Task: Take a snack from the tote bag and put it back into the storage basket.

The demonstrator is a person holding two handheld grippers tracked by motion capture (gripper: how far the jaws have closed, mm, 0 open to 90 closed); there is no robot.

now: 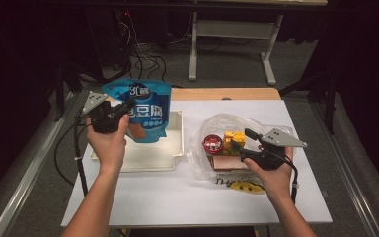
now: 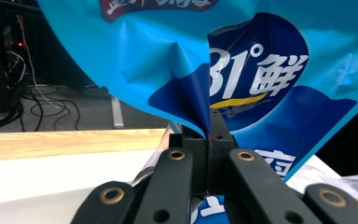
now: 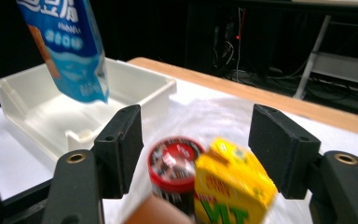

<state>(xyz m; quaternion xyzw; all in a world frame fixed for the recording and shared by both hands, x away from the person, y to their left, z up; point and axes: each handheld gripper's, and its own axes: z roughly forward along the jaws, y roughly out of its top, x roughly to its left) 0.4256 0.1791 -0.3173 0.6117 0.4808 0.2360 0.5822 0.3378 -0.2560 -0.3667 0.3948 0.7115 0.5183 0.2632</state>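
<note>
Blue pouch [image 1: 145,111] in left gripper [image 1: 123,109]

The blue pouch [image 2: 177,60] runs off the top and right edges in the left gripper view, its lettering cut short. In the right gripper view the red-lidded can [image 3: 175,168] and yellow carton [image 3: 230,191] are blurred (labels unreadable) and cropped at the bottom.

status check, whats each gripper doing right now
Left gripper shut on blue pouch, held above white tray. Right gripper open, over red-lidded can and yellow carton in clear bag. Nothing blocking tray.
</note>
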